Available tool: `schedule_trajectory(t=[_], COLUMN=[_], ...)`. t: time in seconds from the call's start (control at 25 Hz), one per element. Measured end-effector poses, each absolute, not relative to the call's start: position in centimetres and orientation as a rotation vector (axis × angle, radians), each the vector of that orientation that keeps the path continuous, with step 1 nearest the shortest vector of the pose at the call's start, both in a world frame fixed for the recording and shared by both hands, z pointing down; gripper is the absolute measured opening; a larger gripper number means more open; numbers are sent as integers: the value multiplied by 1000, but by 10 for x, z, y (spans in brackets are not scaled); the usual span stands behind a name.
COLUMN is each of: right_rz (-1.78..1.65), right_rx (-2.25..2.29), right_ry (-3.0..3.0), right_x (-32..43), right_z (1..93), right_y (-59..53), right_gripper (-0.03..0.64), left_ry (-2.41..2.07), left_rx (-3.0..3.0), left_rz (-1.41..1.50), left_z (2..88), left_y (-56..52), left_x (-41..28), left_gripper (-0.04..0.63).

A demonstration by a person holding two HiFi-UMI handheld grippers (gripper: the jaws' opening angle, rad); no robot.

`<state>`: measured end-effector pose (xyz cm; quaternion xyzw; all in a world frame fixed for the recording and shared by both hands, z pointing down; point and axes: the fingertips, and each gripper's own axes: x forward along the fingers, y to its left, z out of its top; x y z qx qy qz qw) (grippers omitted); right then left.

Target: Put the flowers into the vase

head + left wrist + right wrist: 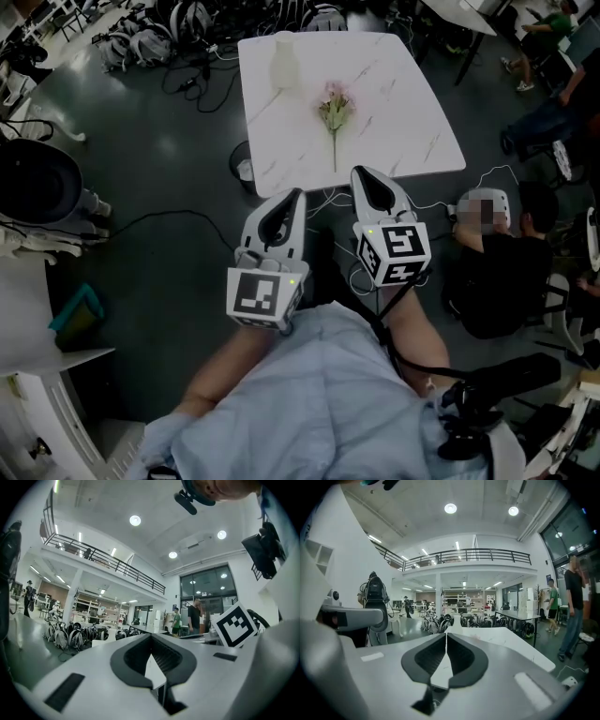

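The white desk [412, 112] stood ahead of you, with both claws short of its near edge. Your left claw [296, 194] and right claw [362, 172] were each pinched shut on nothing. The pale vase [285, 61] stood upright near the far edge. The flowers [335, 114] lay flat mid-desk, stem toward you. A grab that scraped the desk could have pushed the thin stem away, and a clumsy insertion could have tipped the vase.

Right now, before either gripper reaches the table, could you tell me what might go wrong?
The flower lies flat on the table, so jaws may scrape the top or crush its thin stem. The pale vase stands near the far edge and could tip if bumped. Loose cables lie on the floor by the near edge; feet may catch them.
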<state>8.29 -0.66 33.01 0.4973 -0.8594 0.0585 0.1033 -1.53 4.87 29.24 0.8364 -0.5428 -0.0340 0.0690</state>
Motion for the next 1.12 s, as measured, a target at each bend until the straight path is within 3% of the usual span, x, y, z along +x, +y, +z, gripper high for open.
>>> schedule_trajectory(t=[0.48,0.8,1.12], right_rz=[454,816,953], right_rx=[1365,1220,1095], right_ry=[-2484,-2350,-2196], right_x=[97,101,85], right_z=[405,489,562], right_y=[-165,-256,-292], right_gripper=[56,245,268], left_ry=[-1629,-1642,-1685], left_rx=[2410,2276,2160], left_rz=[74,188,174], left_z=[335,373,394], left_y=[-101,-193,-230], left_x=[5,15,-4], left_gripper=[5,5,5])
